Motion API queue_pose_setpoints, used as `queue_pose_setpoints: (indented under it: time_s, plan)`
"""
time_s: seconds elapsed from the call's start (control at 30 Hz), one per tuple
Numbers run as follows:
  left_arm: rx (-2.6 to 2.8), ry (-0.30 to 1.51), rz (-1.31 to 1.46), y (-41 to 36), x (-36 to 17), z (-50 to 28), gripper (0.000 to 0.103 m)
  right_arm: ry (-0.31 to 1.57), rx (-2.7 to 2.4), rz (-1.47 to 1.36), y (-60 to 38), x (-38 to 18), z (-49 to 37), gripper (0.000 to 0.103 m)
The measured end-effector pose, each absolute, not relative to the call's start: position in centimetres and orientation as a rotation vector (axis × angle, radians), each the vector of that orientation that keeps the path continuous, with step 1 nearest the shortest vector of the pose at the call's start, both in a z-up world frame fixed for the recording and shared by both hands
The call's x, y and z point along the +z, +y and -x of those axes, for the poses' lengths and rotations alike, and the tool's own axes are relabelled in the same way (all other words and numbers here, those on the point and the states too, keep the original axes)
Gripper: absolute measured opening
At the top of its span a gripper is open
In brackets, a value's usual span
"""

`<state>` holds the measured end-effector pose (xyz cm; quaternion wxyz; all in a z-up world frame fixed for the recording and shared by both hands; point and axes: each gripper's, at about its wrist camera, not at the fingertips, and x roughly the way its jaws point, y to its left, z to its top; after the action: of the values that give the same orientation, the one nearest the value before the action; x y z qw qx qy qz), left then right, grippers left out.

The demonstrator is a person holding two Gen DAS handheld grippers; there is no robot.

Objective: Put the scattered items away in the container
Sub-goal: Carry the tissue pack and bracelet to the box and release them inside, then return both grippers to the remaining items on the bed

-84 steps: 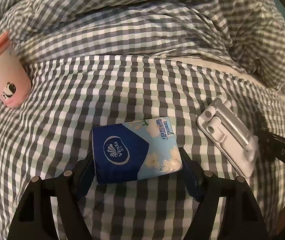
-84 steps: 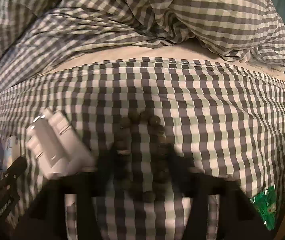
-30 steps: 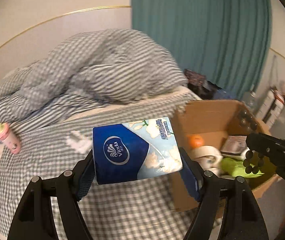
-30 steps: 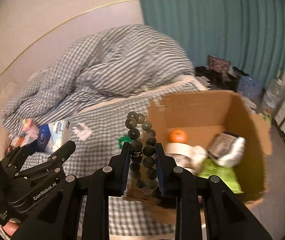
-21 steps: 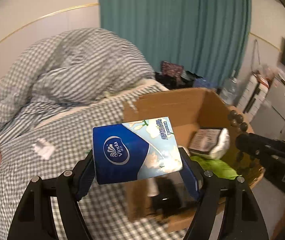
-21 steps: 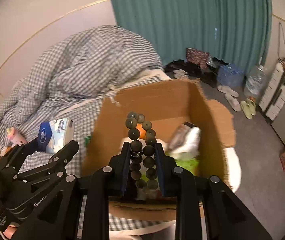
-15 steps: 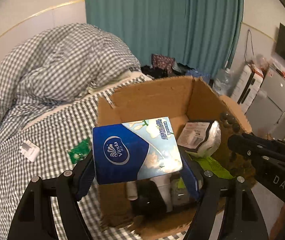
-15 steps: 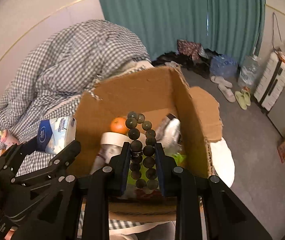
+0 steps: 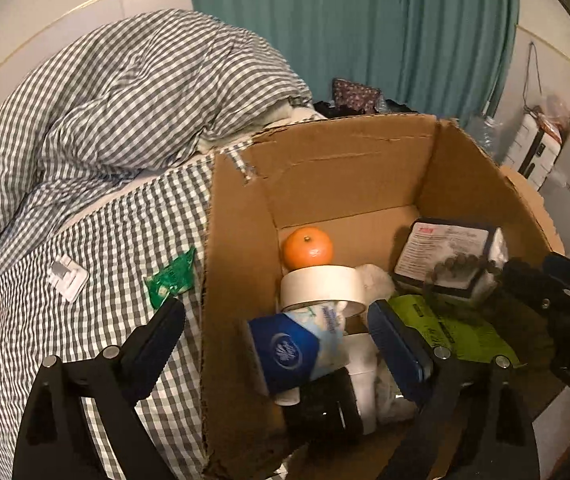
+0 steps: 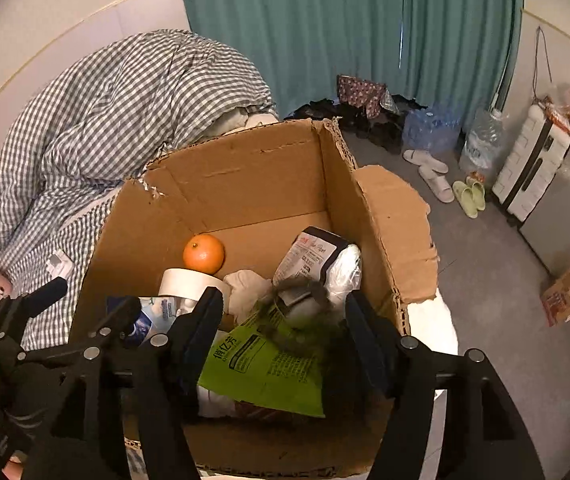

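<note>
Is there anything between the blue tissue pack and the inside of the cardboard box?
Nothing visible. The tissue pack is already inside the cardboard box, among the things below the tape roll. The left gripper is opening, its pads clear of the pack.

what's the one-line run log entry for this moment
left claw: opening, blue tissue pack dropping | right claw: opening, dark bead bracelet falling | brown cardboard box: receiving both
</note>
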<state>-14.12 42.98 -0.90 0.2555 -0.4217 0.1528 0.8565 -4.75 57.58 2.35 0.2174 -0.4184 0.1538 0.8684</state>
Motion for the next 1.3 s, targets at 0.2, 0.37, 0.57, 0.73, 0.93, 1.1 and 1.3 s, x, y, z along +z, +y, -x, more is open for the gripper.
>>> queue_pose_setpoints:
  time_s: [0.2, 0.37, 0.57, 0.73, 0.93, 1.1, 1.3]
  plan:
    - [2.345, 0.362, 1.157, 40.7, 0.1, 14.7, 0.095, 0.425, 2.420, 1.167, 56.0, 2.9, 5.1, 0.063]
    - [2.382, 0.317, 1.127, 37.2, 2.2, 14.5, 0.095, 0.377, 2.460, 1.157, 53.1, 4.2, 5.3, 0.063]
    - [2.457, 0.254, 1.118, 31.3, 3.9, 14.7, 0.097, 0.325, 2.531, 1.143, 48.4, 5.8, 5.8, 0.063]
    - [2.533, 0.185, 1.136, 24.9, 4.4, 15.4, 0.098, 0.297, 2.602, 1.149, 43.1, 6.4, 6.7, 0.063]
    - [2.609, 0.111, 1.175, 17.7, 3.5, 16.1, 0.098, 0.227, 2.673, 1.207, 36.6, 6.1, 8.5, 0.063]
    - [2.662, 0.068, 1.233, 12.6, 1.8, 17.2, 0.098, 0.153, 2.713, 1.267, 31.6, 5.3, 11.1, 0.063]
    - [2.693, 0.024, 1.317, 8.7, -0.8, 19.9, 0.098, 0.117, 2.727, 1.343, 28.6, 3.0, 14.2, 0.063]
